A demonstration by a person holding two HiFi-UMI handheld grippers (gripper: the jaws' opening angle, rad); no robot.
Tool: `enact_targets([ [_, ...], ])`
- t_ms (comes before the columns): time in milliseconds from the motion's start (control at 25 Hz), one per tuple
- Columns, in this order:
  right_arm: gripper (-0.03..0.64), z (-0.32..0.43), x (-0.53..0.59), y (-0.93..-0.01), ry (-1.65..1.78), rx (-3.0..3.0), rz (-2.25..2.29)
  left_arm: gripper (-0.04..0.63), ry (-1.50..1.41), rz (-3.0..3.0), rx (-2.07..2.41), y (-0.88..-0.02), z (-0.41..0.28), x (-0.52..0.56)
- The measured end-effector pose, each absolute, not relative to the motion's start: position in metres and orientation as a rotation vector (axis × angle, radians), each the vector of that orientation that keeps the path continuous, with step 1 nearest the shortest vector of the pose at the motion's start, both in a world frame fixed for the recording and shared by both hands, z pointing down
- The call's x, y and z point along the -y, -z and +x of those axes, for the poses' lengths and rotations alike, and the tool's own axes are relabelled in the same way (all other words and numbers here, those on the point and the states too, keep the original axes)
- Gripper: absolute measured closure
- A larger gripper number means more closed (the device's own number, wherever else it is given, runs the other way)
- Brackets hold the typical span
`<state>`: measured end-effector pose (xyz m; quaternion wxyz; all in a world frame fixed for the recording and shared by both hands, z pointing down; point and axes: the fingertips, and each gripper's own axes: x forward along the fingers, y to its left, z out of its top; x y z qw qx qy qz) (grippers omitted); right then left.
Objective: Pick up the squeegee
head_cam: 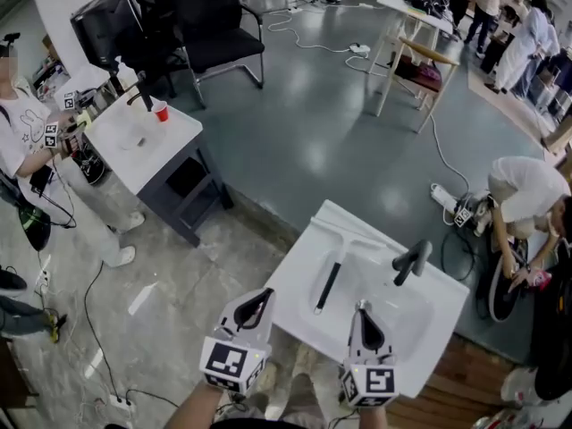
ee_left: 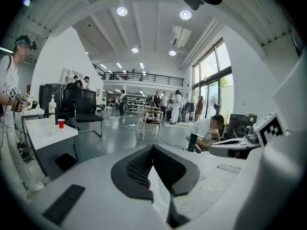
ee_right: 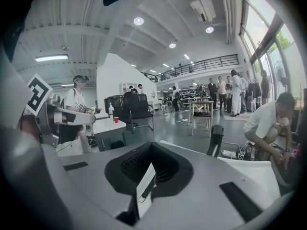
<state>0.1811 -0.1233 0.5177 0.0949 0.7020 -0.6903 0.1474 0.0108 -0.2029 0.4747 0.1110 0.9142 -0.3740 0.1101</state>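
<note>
The squeegee (head_cam: 332, 272) lies in the white sink basin (head_cam: 429, 324), its white blade at the far end and its black handle pointing toward me. My left gripper (head_cam: 264, 295) hovers over the basin's near left edge, left of the handle, with its jaws together and nothing in them. My right gripper (head_cam: 361, 308) is above the basin just right of the handle, also shut and empty. In the right gripper view a piece of the squeegee (ee_right: 147, 189) handle shows through the slit below the closed jaws. A black faucet (head_cam: 411, 262) stands at the basin's right.
A second white sink stand (head_cam: 125, 146) with a red cup (head_cam: 161, 112) is at the far left, where a person (head_cam: 27, 141) holds grippers. Behind it is a black chair (head_cam: 214, 34). Another person (head_cam: 527, 190) crouches at the right among cables.
</note>
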Motion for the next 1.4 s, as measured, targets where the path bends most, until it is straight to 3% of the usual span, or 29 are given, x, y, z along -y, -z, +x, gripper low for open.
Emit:
enact_targets([
  [1080,0.617,0.211,0.219,-0.681,-0.768,2.055,1.850,0.592,-0.507,2.404,1.205,-0.611,0.031,0.255],
  [1400,0.481,0.204,0.244,-0.711,-0.930,2.035,1.776,0.592,-0.517,2.378,1.214,-0.617,0.034,0.262],
])
